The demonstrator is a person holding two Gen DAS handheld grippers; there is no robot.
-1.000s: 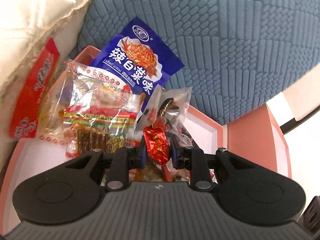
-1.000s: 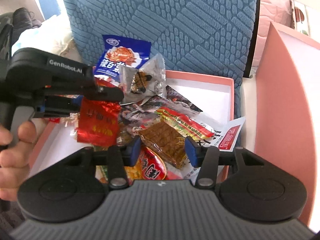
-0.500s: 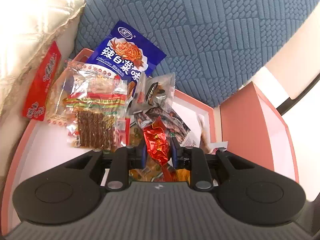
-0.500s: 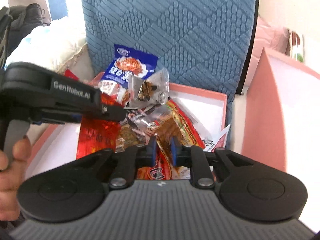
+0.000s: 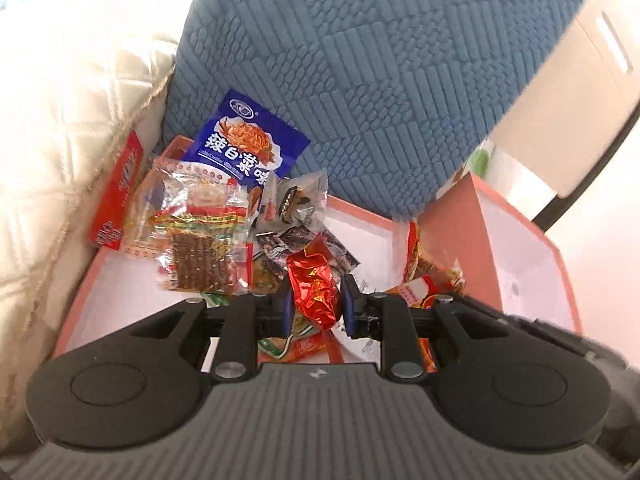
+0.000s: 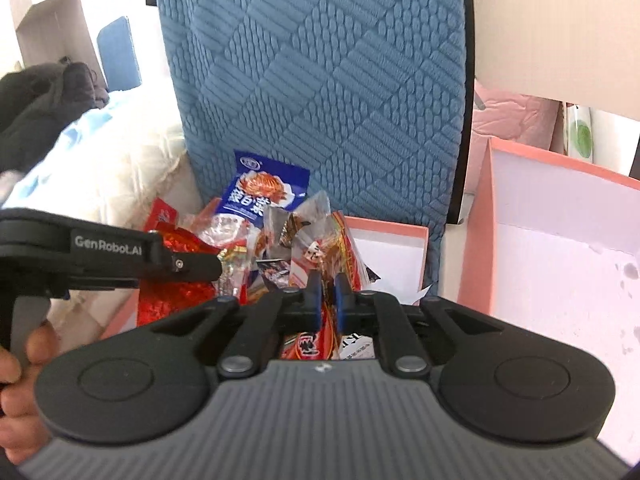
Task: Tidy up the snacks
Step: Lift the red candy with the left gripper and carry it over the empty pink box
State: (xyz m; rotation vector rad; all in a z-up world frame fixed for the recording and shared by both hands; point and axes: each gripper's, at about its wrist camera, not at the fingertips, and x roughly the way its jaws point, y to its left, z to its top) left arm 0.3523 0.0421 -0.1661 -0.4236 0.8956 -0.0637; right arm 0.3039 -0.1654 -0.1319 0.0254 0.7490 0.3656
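Note:
A pink box (image 5: pixel 360 216) holds several snack packets: a blue packet (image 5: pixel 244 148), a clear packet of brown strips (image 5: pixel 200 240) and small dark ones. My left gripper (image 5: pixel 314 300) is shut on a red foil packet (image 5: pixel 314 284) and holds it above the pile. It also shows at the left of the right wrist view (image 6: pixel 172 296). My right gripper (image 6: pixel 325 294) is shut on a clear packet with a brown snack and red-yellow print (image 6: pixel 326 248), lifted over the box (image 6: pixel 400 232).
A blue quilted cushion (image 6: pixel 320 80) stands behind the box. A second pink box (image 6: pixel 560 260), white inside, sits to the right. A cream quilted cover (image 5: pixel 60 140) lies on the left with a red packet (image 5: pixel 118 188) against it.
My right gripper closed on the brown snack packet and lifted it. Both grippers rose and drew back from the pile. The left kept hold of the red foil packet.

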